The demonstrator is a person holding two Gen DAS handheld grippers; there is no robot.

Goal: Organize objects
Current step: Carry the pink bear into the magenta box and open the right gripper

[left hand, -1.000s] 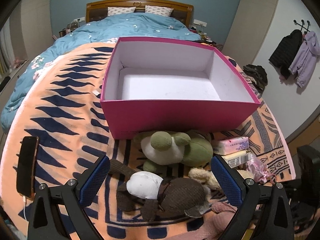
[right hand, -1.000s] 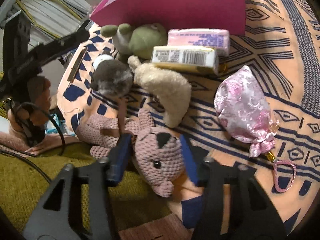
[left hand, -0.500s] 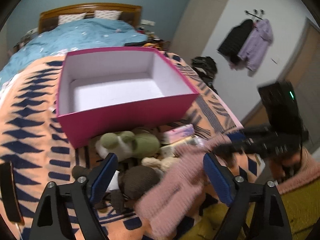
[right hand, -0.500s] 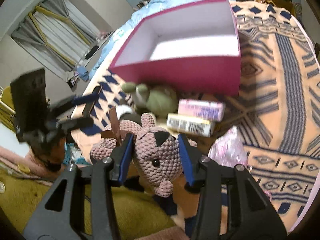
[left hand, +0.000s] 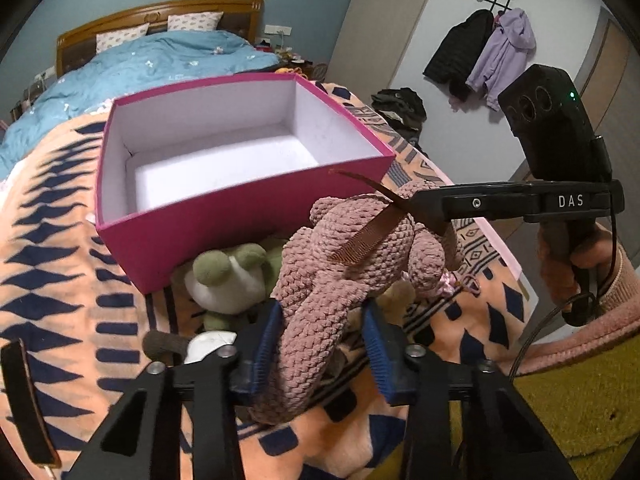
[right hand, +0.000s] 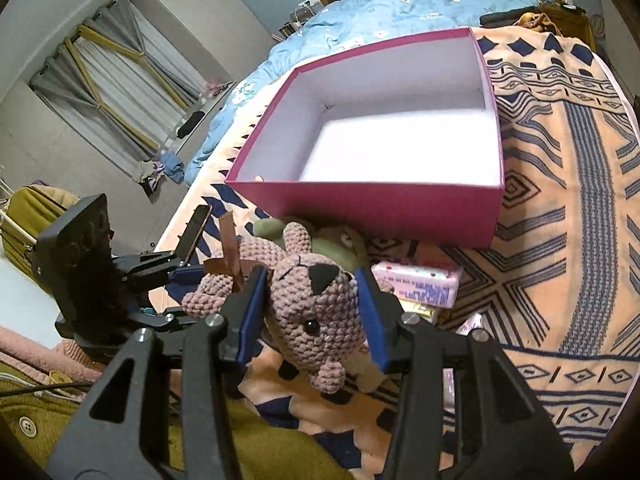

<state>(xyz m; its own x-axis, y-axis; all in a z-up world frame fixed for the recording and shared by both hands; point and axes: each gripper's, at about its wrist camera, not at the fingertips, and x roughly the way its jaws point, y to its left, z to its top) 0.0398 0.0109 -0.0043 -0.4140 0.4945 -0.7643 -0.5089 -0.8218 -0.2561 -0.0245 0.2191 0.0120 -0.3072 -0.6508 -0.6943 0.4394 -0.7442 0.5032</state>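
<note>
my right gripper (right hand: 310, 312) pinches crochet toy (right hand: 316, 316) head | left gripper (left hand: 320, 344) just closed, pinching its body | 2 grips steady the carry to pink box (right hand: 372, 208)

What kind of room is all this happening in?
A bedroom, most likely in a home. There is a bed with a wooden headboard and a blue duvet, jackets hanging from wall hooks, and curtains over a window.

Even indoor light filled both views, bright on the white floor of the pink box (left hand: 224, 160) and soft elsewhere, with weak shadows under the plush toys. Fisheye bending curved the blanket (right hand: 560, 240) pattern toward black corner vignettes. Focus was sharp; little blur showed.
</note>
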